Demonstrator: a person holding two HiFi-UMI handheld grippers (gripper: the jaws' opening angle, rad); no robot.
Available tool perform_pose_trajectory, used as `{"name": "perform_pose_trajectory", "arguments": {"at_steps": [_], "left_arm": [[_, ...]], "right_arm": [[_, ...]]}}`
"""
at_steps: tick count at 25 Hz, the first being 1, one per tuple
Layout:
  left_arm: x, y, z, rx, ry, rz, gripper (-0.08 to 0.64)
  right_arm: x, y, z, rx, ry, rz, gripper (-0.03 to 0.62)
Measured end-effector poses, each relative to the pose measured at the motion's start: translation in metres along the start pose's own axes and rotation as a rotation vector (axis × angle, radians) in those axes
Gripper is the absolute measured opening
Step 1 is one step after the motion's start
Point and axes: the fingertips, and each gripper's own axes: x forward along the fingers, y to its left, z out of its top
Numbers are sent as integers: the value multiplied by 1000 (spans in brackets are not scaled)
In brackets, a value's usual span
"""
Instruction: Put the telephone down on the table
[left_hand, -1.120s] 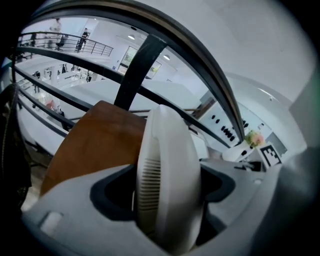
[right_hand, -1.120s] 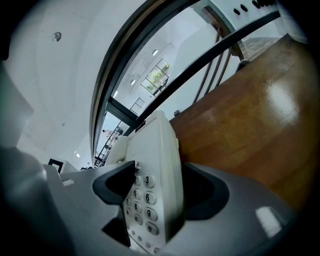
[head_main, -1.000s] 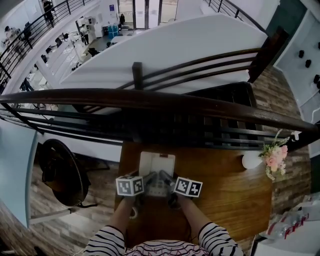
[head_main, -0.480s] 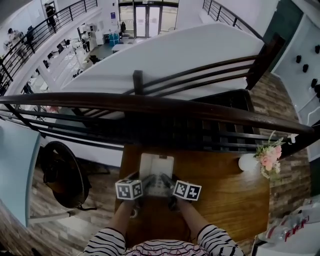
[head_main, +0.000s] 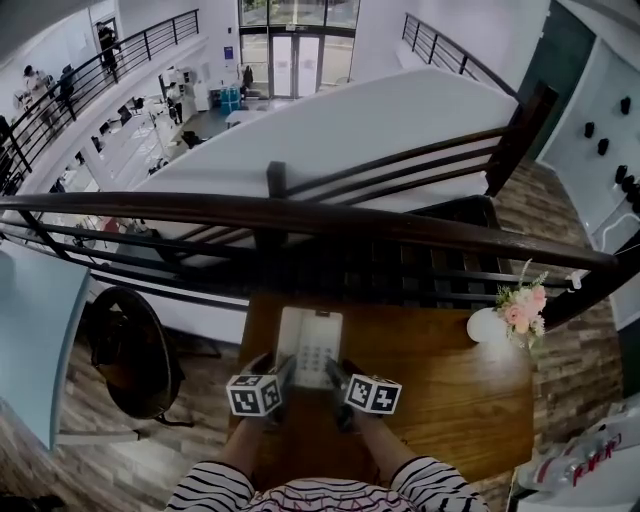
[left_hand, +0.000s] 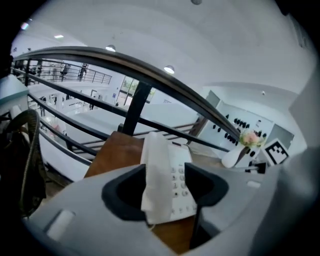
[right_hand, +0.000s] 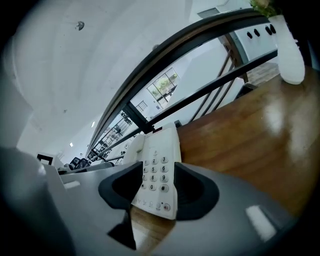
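Wood counter (head_main: 450, 400) runs up to the dark railing (head_main: 300, 215). Your white telephone (head_main: 311, 340) lies flat on it by the rail edge. Only the head view shows both tools just off its near end. Left tool (head_main: 283, 372) & right tool (head_main: 336, 378): jaws part-open, just been closing, nothing btwn them. Left gripper view gives the handset side, right gripper view the keypad. Small white vase (head_main: 488, 323) stands well apart.

Holds left tongs (head_main: 282, 372) and right tongs (head_main: 337, 378) side by side, tilted forward and down, forearms (head_main: 240, 443) bare below striped sleeves (head_main: 212, 488). Has just been narrowing both sets of jaws; shows them apart, pads (left_hand: 122, 192) not pressing the telephone (head_main: 311, 340).
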Motion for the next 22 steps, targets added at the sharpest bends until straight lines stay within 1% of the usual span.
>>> {"name": "perform_pose_trajectory", "arguments": {"at_steps": [3,6,12,14,17,22], "left_arm": [[-19,-8,-9,32,-13,9,199],[-39,-14,-17,33,-31,15,160],[-84,-37,-36,38,-71,42,30],[-99,-43,-43,32,-85,46,4],[-121,-56,-56,20,-102,43,3],[-144,-97,-76,4,-120,35,2]], "right_arm": [[-15,3,-12,-10,-29,-4,149],[-31,12,-20,-28,-56,-10,105],[-70,27,-41,-69,-70,10,2],[-82,33,-50,-82,-64,25,0],[-102,40,-65,-101,-48,50,0],[-145,37,-79,-136,-16,80,0]]}}
